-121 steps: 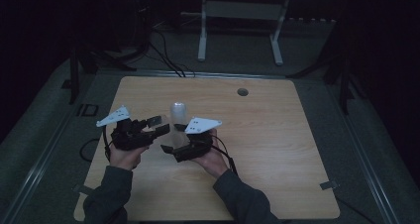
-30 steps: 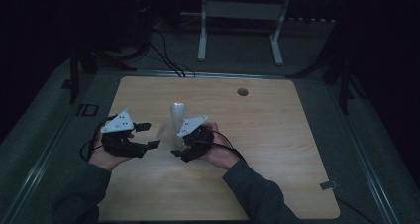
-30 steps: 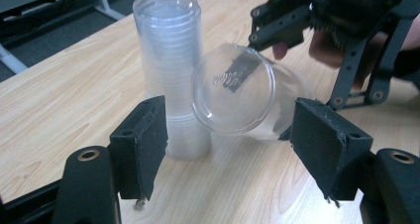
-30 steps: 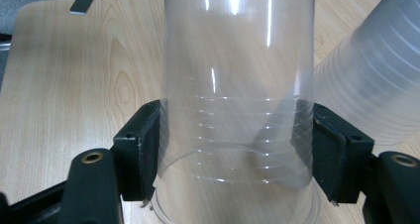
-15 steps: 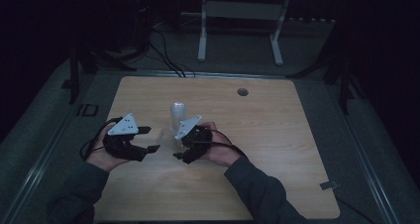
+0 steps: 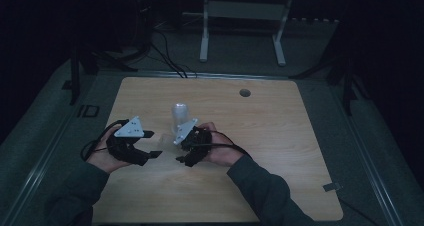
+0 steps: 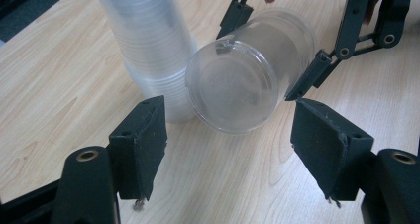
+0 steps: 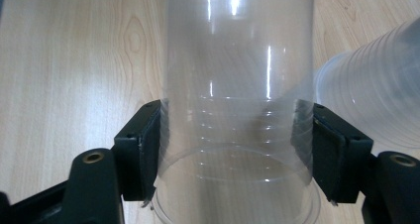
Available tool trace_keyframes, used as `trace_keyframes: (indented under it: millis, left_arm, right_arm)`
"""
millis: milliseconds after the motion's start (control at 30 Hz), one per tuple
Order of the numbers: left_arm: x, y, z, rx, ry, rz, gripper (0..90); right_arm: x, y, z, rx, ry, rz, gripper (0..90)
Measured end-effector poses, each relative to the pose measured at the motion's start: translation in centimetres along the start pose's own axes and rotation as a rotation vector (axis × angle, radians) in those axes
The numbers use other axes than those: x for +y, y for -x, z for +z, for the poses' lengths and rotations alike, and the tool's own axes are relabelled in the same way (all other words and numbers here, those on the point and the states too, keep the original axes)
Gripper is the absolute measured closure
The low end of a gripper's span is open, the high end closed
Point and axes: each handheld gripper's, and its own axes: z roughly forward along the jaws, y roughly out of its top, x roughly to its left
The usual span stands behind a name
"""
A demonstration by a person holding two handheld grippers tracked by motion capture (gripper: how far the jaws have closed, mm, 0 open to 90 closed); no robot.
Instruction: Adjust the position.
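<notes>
A stack of clear plastic cups [image 6: 179,116] stands upright near the table's middle. My right gripper [image 6: 178,149] is shut on a single clear cup [image 6: 163,140], which it holds on its side just in front of the stack. In the right gripper view the jaws press both sides of this cup [image 8: 237,85], with the stack [image 8: 376,100] at the right. My left gripper [image 6: 151,144] is open and faces the cup's flat base [image 7: 233,85] from a short way off. Its open jaws [image 7: 235,149] hold nothing, and the stack [image 7: 148,40] rises behind the cup.
The wooden table [image 6: 280,136] has a round cable hole [image 6: 244,92] at the back. Cables [image 6: 170,61] and a white stand [image 6: 245,16] sit on the dark floor beyond the far edge. A small clip [image 6: 332,187] lies at the table's near right corner.
Both grippers have drawn back from the stack toward the near edge. The right one now holds a single cup on its side, and the left has shifted a little left.
</notes>
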Motion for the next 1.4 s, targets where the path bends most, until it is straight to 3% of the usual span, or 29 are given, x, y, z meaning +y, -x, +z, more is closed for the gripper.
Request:
trace_keyframes:
  millis: [600, 967, 1400]
  left_arm:
    - [1.2, 1.0, 1.3, -0.002, -0.145, 0.11, 29.7]
    - [1.4, 1.3, 2.1, 0.001, -0.22, 0.15, 29.9]
    - [1.7, 1.4, 2.8, -0.018, -0.27, 0.167, 30.3]
  right_arm:
    - [0.5, -0.3, 0.1, -0.008, -0.082, -0.08, 30.7]
    - [0.6, -0.6, 0.3, -0.023, -0.128, -0.117, 30.8]
    - [0.7, -1.3, 0.7, -0.04, -0.175, -0.174, 30.9]
